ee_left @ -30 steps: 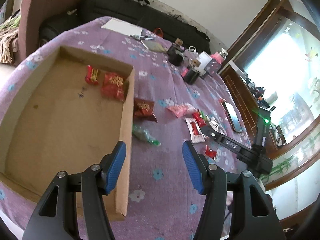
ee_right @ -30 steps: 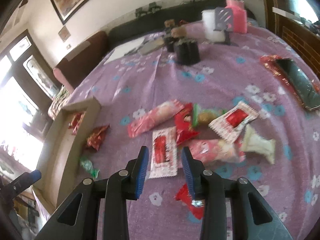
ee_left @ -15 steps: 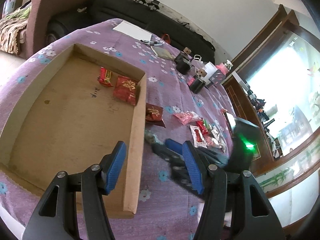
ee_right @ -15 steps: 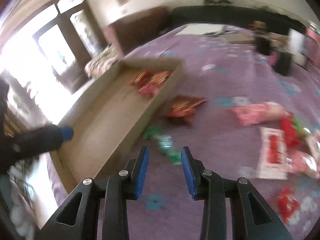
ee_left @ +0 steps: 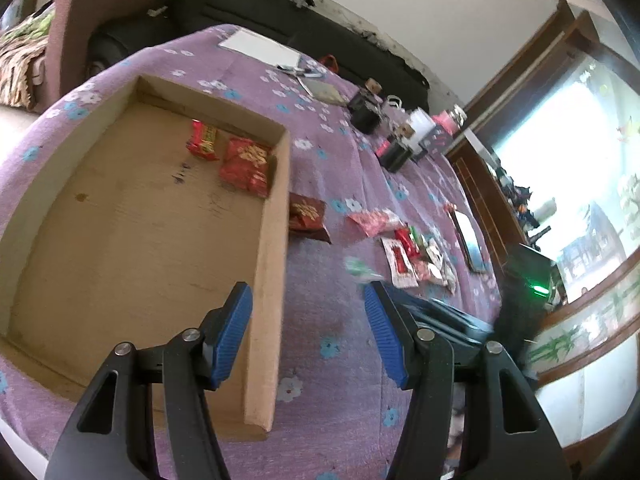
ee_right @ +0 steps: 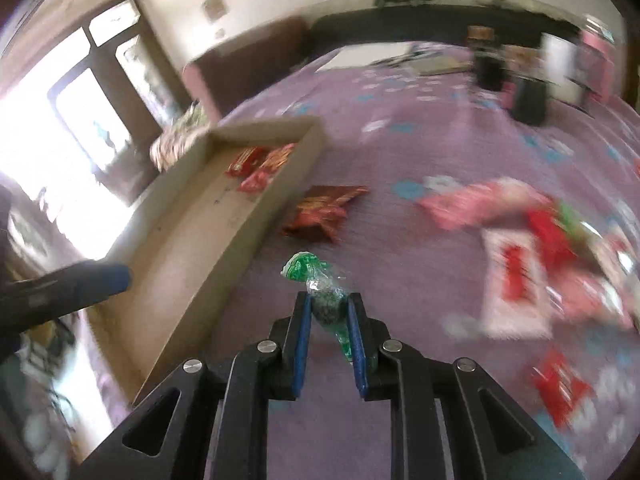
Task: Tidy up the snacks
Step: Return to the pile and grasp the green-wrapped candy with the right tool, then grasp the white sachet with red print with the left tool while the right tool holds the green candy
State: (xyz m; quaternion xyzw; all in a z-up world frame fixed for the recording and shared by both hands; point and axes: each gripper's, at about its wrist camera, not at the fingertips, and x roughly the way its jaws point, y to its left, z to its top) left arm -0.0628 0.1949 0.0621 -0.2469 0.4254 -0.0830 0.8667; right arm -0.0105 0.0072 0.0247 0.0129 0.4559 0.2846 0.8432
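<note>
My right gripper (ee_right: pixel 329 312) is shut on a green-wrapped candy (ee_right: pixel 316 280) and holds it just above the purple cloth, right of the cardboard box (ee_right: pixel 240 232). In the left wrist view the candy (ee_left: pixel 356 268) is a green blur beside the box wall (ee_left: pixel 272 264). My left gripper (ee_left: pixel 308 320) is open and empty above the box's near right wall. The box holds red snack packs (ee_left: pixel 244 162). A dark red pack (ee_left: pixel 306 214) lies just outside the box. A pile of red, pink and white packets (ee_left: pixel 408 252) lies further right.
Black cups (ee_left: pixel 364 116), a white container (ee_left: pixel 420 124) and a pink-capped bottle (ee_left: pixel 450 120) stand at the far side. A phone (ee_left: pixel 470 240) lies at the right edge. Paper and pens (ee_left: pixel 260 46) lie at the back. A sofa (ee_left: pixel 280 16) runs behind the table.
My right gripper swung left from the packet pile to the green candy beside the box, closed on it and lifted it. My left gripper stayed open over the box.
</note>
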